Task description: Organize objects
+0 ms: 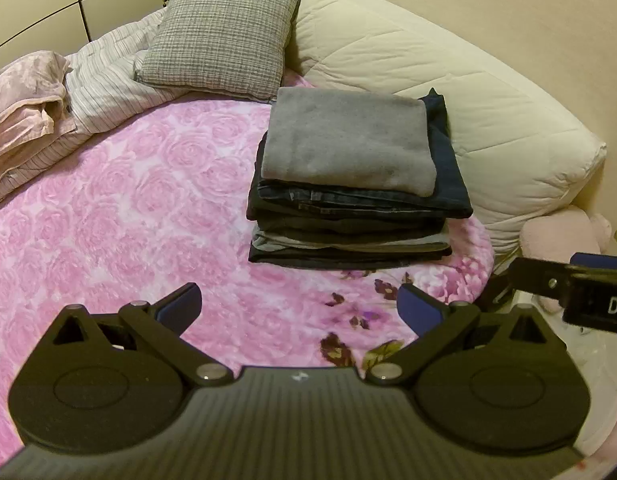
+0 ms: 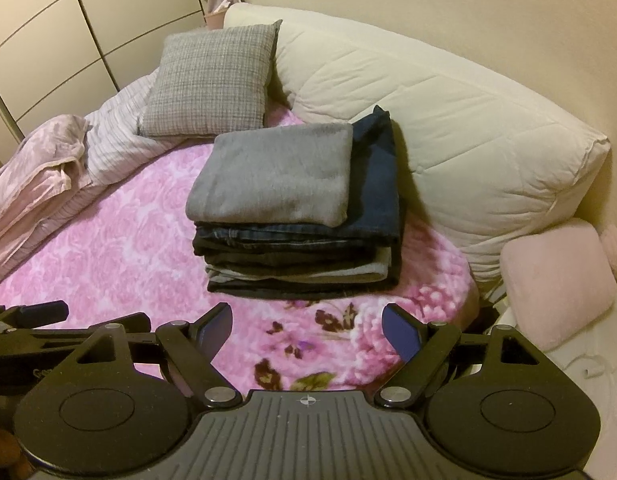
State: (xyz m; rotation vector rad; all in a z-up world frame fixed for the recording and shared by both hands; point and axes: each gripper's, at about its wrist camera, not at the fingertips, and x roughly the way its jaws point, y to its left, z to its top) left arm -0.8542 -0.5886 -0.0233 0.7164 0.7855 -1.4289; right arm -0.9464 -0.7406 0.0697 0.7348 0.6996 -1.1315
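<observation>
A neat stack of folded clothes (image 1: 348, 200) (image 2: 296, 248) rests on the pink rose-patterned blanket (image 1: 128, 208) (image 2: 108, 248). A grey folded garment (image 1: 348, 140) (image 2: 276, 172) tops it, with dark jeans and more dark and grey items beneath. My left gripper (image 1: 298, 308) hovers open just in front of the stack, nothing between its blue pads. My right gripper (image 2: 307, 332) is open too, also short of the stack and empty. Each gripper shows at the edge of the other's view: the right gripper (image 1: 588, 288), the left gripper (image 2: 28, 316).
A grey checked cushion (image 1: 220, 36) (image 2: 212, 80) leans at the back beside a cream quilted bolster (image 1: 448, 92) (image 2: 448, 120). Rumpled striped and pink bedding (image 1: 36, 108) (image 2: 48, 172) lies at the left. A pale pink pillow (image 2: 556, 284) sits off the bed at the right. Wardrobe doors (image 2: 48, 32) stand behind.
</observation>
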